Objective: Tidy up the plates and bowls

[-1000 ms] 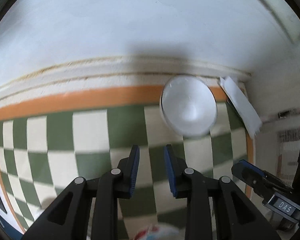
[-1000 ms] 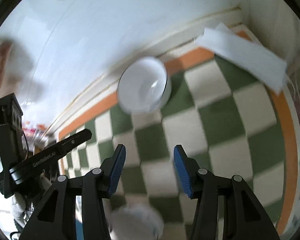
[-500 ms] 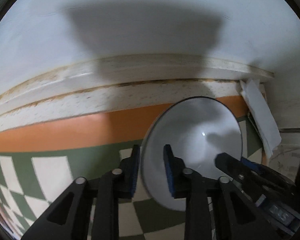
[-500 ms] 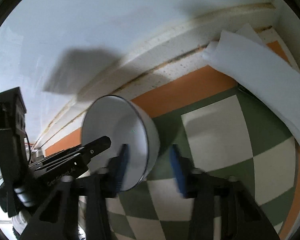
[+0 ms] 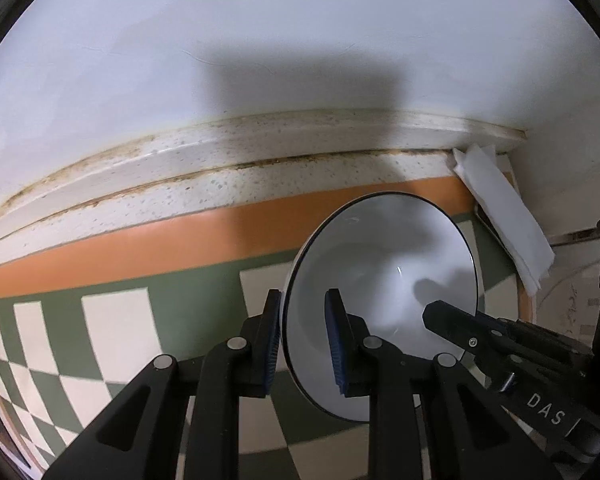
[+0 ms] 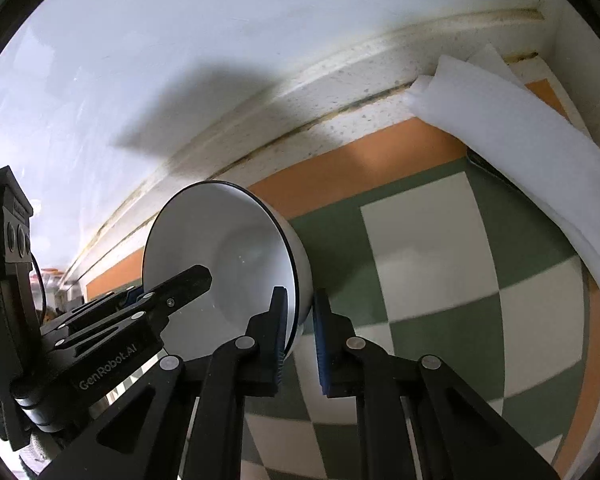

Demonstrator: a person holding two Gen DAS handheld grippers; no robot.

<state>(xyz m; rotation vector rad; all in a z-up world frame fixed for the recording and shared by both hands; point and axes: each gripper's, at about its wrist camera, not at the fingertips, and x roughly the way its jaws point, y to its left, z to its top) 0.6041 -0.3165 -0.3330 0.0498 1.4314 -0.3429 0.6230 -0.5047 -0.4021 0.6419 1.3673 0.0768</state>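
A white bowl (image 5: 384, 272) with a thin dark rim is tilted on the green-and-cream checkered mat (image 5: 112, 320), near the orange border by the wall. My left gripper (image 5: 302, 340) has its fingers either side of the bowl's left rim, one inside and one outside. My right gripper (image 6: 300, 334) is closed on the same bowl's (image 6: 236, 264) right rim, one finger inside and one outside. Each gripper also shows in the other's view, at the bowl's opposite edge.
A folded white cloth (image 5: 504, 216) lies in the far right corner, also in the right wrist view (image 6: 512, 160). A stained white ledge (image 5: 260, 156) and the wall run along the mat's back edge.
Both grippers moved forward to the bowl and closed on its rim from opposite sides. The bowl now stands tilted between them.
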